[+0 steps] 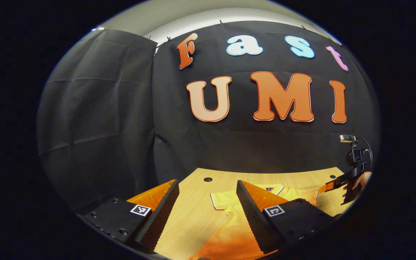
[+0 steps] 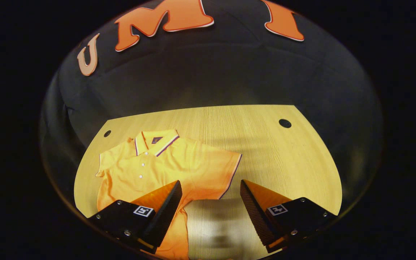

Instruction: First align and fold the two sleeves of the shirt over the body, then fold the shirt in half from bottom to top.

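- Left gripper (image 1: 207, 213): fingers spread wide, nothing held, hanging above the worktop (image 1: 193, 216).
- Shirt (image 1: 229, 231) in the left gripper view: lies flat on the worktop between the two fingers and past the right-hand one; a sleeve edge sits just ahead of the gap, and the collar (image 1: 271, 188) peeks out beyond the right-hand finger.
- Far right of the left gripper view: the right gripper (image 1: 332, 185) with a hand (image 1: 359, 180) on it, held over the shirt's far side, well apart from the left one.
- Right gripper (image 2: 211, 206): fingers wide apart, gripping nothing, above the worktop (image 2: 284, 162).
- Shirt (image 2: 157, 169) in the right gripper view: spread flat and front up, ahead of the left-hand finger; collar (image 2: 156, 141) on the far side, buttons down the placket.
- One sleeve (image 2: 222, 173) reaches out into the gap ahead of the fingers, its trimmed edge short of the right-hand finger; the shirt's lower part runs under the left-hand finger.
- Both sleeves lie unfolded.
- Two round holes (image 2: 285, 123) in the worktop near its far edge.
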The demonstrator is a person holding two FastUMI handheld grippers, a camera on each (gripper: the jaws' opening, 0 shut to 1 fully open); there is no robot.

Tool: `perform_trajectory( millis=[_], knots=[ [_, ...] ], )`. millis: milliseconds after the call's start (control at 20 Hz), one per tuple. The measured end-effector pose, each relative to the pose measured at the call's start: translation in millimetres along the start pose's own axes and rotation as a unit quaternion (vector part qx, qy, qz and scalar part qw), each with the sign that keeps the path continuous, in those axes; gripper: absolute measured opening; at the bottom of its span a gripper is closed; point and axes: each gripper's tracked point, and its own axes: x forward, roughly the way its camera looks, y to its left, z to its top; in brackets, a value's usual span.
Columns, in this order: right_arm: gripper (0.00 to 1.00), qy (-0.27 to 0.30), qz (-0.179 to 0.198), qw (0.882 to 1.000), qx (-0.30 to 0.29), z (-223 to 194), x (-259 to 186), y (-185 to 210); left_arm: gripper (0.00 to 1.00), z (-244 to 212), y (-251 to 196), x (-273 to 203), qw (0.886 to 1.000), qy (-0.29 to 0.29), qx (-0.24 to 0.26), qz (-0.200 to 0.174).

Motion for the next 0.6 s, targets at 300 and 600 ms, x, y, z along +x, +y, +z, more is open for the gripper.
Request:
perform_trajectory(
  millis=[300,600],
  knots=[
    [0.98,0.08,-0.008,0.997,-0.013,-4.2,42.7,-11.5,0.98,-17.6,3.8,2.3,0.999,0.028,0.004,0.025],
    [0.96,0.162,-0.014,0.987,-0.011,-17.0,88.2,-18.8,0.98,-26.2,-0.8,8.8,0.998,0.052,0.011,0.035]
  ],
)
